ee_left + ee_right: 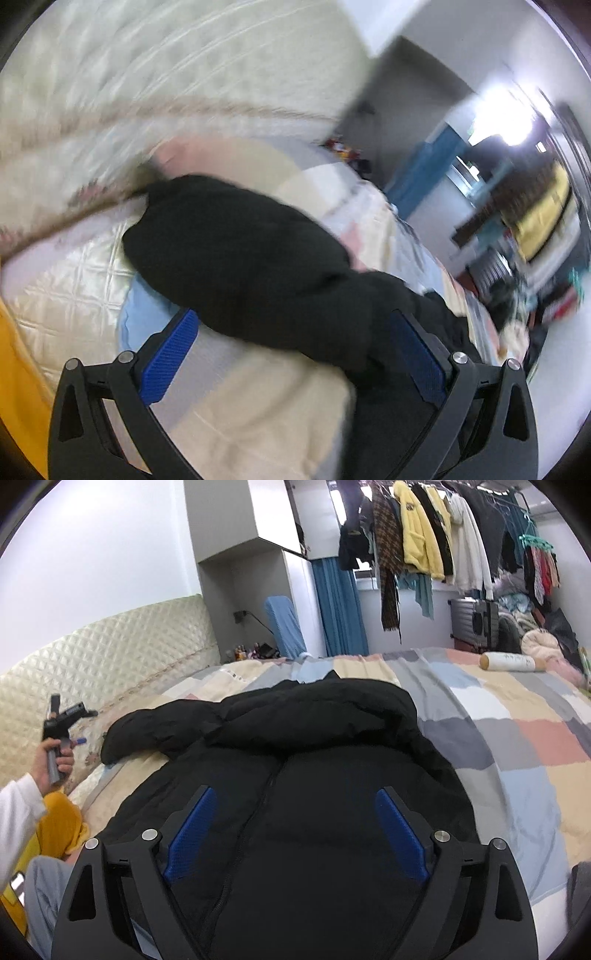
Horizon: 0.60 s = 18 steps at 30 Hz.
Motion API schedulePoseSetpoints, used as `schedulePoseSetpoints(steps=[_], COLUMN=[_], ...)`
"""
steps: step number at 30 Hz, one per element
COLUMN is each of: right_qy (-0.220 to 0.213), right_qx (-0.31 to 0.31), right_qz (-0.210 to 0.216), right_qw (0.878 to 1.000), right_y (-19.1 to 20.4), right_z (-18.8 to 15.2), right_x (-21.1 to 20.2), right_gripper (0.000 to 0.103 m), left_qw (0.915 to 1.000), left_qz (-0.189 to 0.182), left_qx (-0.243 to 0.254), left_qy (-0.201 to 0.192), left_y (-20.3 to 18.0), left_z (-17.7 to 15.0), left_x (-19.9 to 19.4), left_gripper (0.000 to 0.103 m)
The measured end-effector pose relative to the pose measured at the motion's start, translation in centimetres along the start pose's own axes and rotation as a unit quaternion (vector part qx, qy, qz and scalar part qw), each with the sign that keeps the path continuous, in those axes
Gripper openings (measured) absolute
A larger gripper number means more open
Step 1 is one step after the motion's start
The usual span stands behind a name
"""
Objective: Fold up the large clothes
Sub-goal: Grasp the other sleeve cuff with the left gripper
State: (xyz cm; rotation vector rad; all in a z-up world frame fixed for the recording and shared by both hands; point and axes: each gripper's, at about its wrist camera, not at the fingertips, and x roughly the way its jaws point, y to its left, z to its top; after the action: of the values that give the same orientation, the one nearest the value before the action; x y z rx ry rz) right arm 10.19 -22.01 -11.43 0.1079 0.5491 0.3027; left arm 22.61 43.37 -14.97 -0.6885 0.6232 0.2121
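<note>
A black puffer jacket [295, 746] lies front up on the patchwork bedspread [517, 738], zipper toward me, hood at the far end, one sleeve stretched left. My right gripper [295, 830] is open just above the jacket's lower front, blue pads wide apart. The left gripper [62, 723] is held up at the far left by a hand in a white sleeve, off the jacket. In the blurred left wrist view, my left gripper [295, 354] is open, and the jacket's black sleeve [240, 251] runs across in front of it.
A quilted cream headboard [92, 653] stands at the left. A cream bottle [511, 662] lies on the bed's far right. Hanging clothes [443, 535], a blue curtain [340, 609] and a grey suitcase [472, 620] stand beyond. Yellow cloth [59, 827] lies at the near left.
</note>
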Motion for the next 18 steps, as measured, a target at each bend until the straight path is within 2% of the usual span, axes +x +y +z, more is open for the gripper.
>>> schedulePoseSetpoints(steps=[4, 9, 15, 18], right_qy=[0.016, 0.041, 0.064, 0.069], right_qx=[0.008, 0.024, 0.035, 0.035], right_qz=[-0.018, -0.025, -0.027, -0.031], right_qw=[1.0, 0.999, 0.997, 0.997], right_y=[0.3, 0.4, 0.3, 0.3], right_z=[0.2, 0.6, 0.6, 0.5], right_x=[1.5, 3.8, 5.8, 6.2], right_gripper=[0.089, 0.089, 0.089, 0.089], left_qw=[0.9978, 0.9868, 0.974, 0.9725], left_qz=[0.024, 0.012, -0.016, -0.028], left_qx=[-0.062, -0.161, -0.225, -0.229], left_qy=[-0.002, -0.012, -0.021, -0.03], left_y=[5.6, 11.8, 14.1, 13.5], left_z=[0.9, 0.7, 0.5, 0.6], left_x=[3.9, 7.1, 9.7, 10.7], left_gripper=[0.102, 0.102, 0.099, 0.098])
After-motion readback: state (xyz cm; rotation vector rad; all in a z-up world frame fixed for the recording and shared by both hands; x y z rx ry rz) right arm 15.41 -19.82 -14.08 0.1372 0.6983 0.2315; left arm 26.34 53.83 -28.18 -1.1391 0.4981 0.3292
